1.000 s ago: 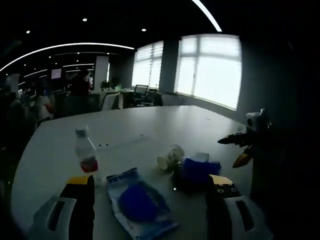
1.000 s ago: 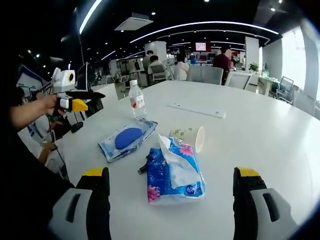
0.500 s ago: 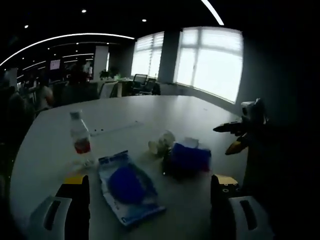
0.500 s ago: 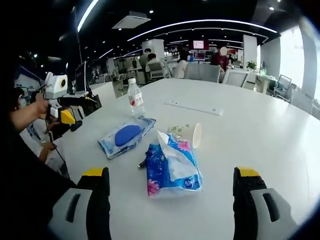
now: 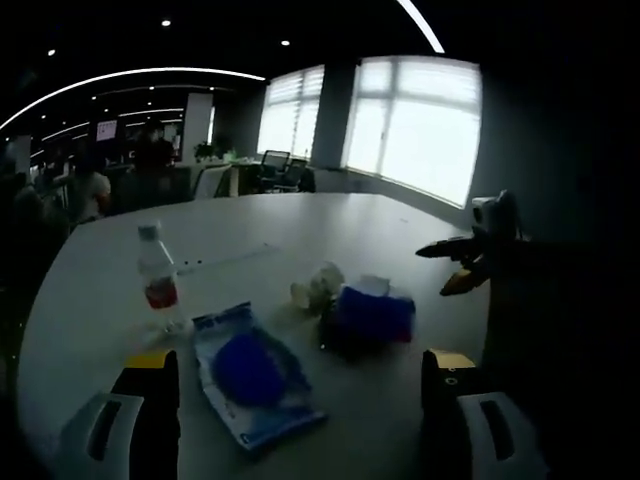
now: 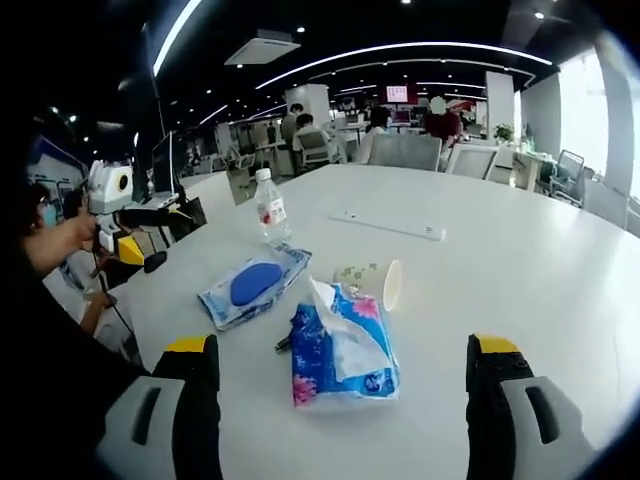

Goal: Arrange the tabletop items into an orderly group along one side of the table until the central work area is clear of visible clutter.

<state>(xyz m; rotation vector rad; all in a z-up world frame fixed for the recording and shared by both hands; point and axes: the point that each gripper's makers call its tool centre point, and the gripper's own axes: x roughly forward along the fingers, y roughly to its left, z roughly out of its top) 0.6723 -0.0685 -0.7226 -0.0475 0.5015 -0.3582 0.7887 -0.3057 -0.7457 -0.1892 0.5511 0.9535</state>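
Right gripper (image 6: 340,355), jaws wide apart and empty; tissue pack (image 6: 343,343) lies between and beyond them. Left gripper (image 5: 298,365) likewise, wipes packet (image 5: 250,371) between.

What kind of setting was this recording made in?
Most likely an open-plan office: a large white meeting table, office chairs and seated people behind it under long ceiling light strips, and big windows with blinds.
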